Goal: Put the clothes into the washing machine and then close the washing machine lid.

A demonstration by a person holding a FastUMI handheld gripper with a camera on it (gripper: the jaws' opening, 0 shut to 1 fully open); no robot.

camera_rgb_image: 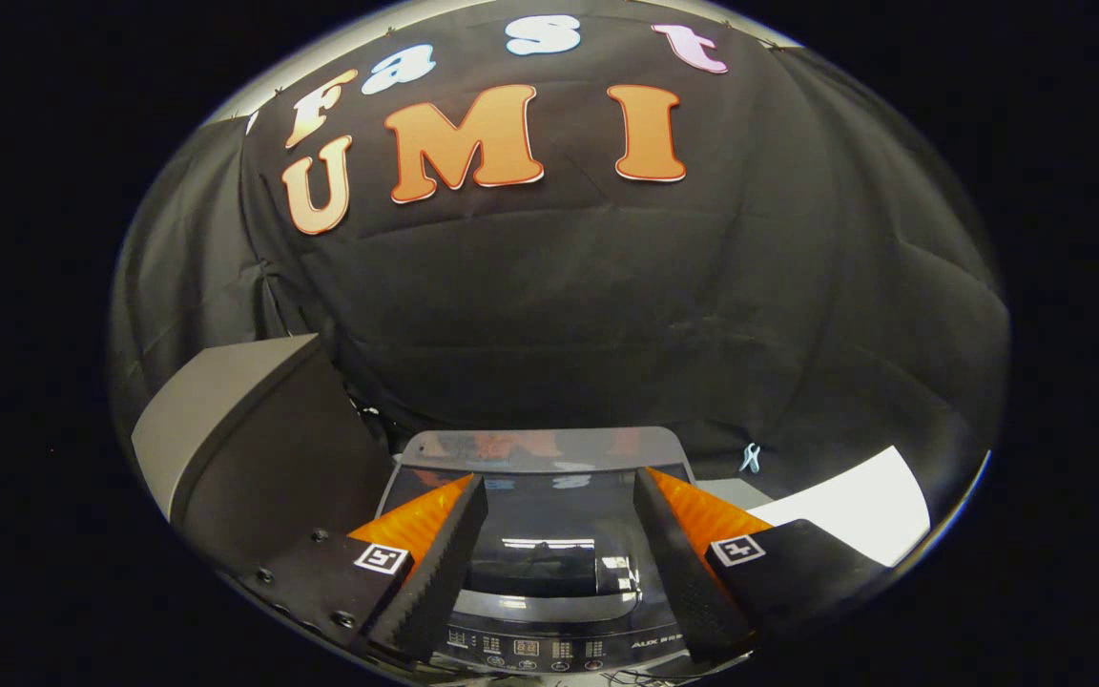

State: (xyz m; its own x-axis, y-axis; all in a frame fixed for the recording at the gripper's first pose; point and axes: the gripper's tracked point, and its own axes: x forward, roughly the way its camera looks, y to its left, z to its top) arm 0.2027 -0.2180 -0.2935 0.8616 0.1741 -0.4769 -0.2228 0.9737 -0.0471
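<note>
Gripper (pixel 559 496) sits low centre of the frame, fingers spread wide apart, nothing between them but air; neither finger touches anything. Washing machine (pixel 549 572) is directly below and just ahead of the fingers, lower centre of the frame, seen from above its front edge. Top is dark and glossy. Lid (pixel 540 544) lies flat and shut, a smoked see-through panel with a paler grey band along its rear edge; reflections of the booth wall and an overhead light strip show in it. Can't see through the lid well enough to tell what is in the drum. Control panel (pixel 549 651) runs along the machine's near edge at the bottom of the frame, between the finger bases: dark strip with a small display and rows of small buttons, too small to make out further. Left of the machine, lower left of the frame, a grey box-shaped object (pixel 225 420) stands with a lighter top face and darker side. To the right, lower right, a white sheet (pixel 864 510) lies flat just beyond the right finger. A small pale clip (pixel 750 458) hangs on the black cloth wall (pixel 607 305) behind the machine.
</note>
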